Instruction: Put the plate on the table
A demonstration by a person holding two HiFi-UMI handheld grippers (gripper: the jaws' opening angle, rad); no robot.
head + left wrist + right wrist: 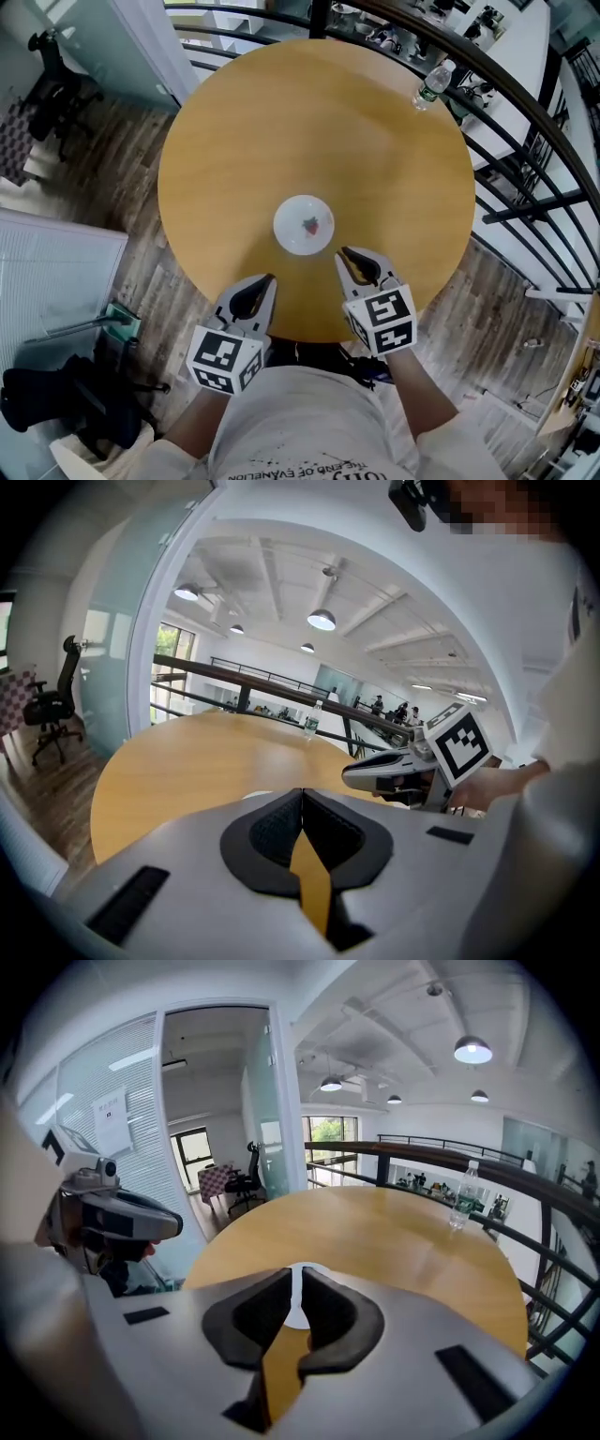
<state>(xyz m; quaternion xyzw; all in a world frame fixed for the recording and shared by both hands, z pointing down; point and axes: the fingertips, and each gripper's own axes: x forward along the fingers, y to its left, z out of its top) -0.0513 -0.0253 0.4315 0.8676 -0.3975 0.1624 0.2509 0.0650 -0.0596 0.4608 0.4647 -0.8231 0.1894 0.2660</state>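
Note:
A small white plate [303, 225] with a red mark at its centre lies flat near the middle of the round wooden table [375, 141]. My two grippers hover over the table's near edge, apart from the plate. The left gripper [270, 278] is shut and empty, its pads meeting at the tips [302, 794]. Just right of the plate's near rim is the right gripper [343, 253], its jaws almost together. A thin slit remains at the tips [298, 1274], with nothing in it. The plate [298, 1314] shows through that slit.
A clear water bottle [431, 84] stands at the table's far right edge. A dark curved railing [525, 103] runs close behind the table. An office chair [52, 84] stands on the wooden floor at the far left, and dark bags [56, 403] lie at the near left.

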